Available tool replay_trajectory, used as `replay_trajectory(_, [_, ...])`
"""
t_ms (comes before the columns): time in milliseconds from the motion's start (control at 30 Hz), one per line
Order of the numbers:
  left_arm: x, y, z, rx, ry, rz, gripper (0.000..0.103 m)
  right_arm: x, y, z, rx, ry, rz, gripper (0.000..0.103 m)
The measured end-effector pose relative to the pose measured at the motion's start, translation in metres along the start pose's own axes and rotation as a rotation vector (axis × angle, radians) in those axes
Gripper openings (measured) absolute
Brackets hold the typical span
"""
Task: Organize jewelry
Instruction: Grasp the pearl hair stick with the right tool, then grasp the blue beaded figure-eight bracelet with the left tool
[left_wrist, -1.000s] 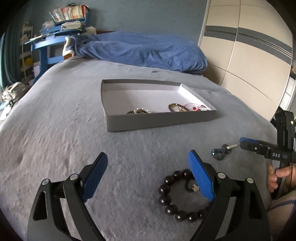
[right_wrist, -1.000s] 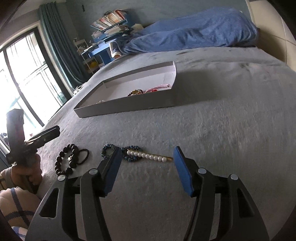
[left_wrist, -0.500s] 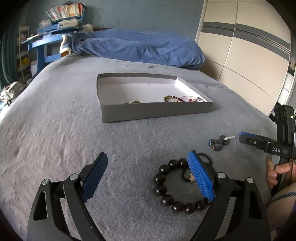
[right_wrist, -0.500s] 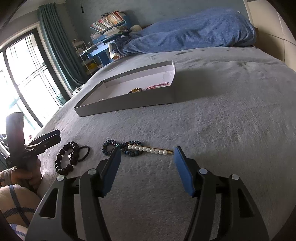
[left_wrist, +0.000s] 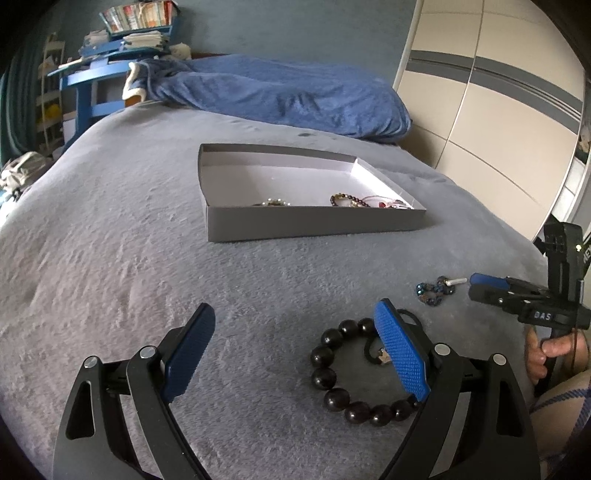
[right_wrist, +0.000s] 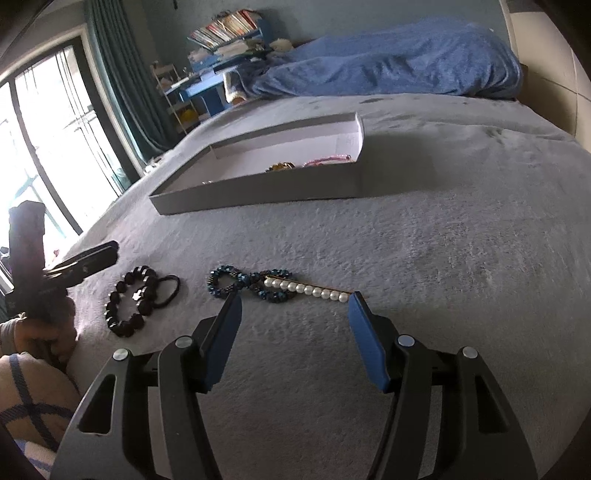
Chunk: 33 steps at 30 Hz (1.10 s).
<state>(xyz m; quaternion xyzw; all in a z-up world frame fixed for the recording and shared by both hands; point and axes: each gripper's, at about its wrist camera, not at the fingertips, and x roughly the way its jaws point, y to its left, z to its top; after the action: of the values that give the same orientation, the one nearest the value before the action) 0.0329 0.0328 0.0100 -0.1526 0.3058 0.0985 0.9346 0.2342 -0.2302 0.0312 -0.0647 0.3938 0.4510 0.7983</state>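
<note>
With the right tongs (right_wrist: 293, 301) part-open and empty just short of the pearl pin (right_wrist: 308, 290) at twelve o'clock on the bed (right_wrist: 461, 258), lower them astride it before closing, while the left tongs (left_wrist: 293, 330) gape wide, empty, by the dark bead bracelet (left_wrist: 354, 373).

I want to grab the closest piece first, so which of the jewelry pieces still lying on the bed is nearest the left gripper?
The dark round-bead bracelet, lying partly between the open left gripper's fingers; the blue beaded bracelet and pearl clip lie farther right.
</note>
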Motion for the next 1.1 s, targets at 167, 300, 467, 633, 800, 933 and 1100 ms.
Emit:
replay_trajectory(167, [0.000,0.001,0.000,-0.006,0.001,-0.009,0.088,0.009,0.001,0.010,-0.039,0.043,-0.054,0.060])
replay_trajectory(300, [0.000,0.000,0.001,-0.008,0.000,-0.010,0.088,0.020,0.011,0.015,-0.159,0.105,-0.083,0.060])
replay_trajectory(467, [0.001,0.001,0.001,-0.007,0.004,-0.011,0.088,0.025,0.013,0.014,-0.263,0.146,-0.061,0.035])
replay_trajectory(633, [0.002,-0.002,0.001,0.006,0.010,-0.006,0.088,0.018,0.008,0.013,-0.236,0.130,-0.013,0.006])
replay_trajectory(800, [0.005,-0.018,0.005,0.088,0.021,-0.045,0.088,0.004,0.005,0.002,-0.214,0.116,0.007,0.006])
replay_trajectory(933, [0.012,-0.045,0.012,0.195,0.043,-0.094,0.088,0.000,0.002,-0.001,-0.190,0.114,-0.003,0.006])
replay_trajectory(1100, [0.024,-0.082,0.023,0.304,0.063,-0.155,0.088,0.006,0.002,0.006,-0.172,0.115,-0.003,0.007])
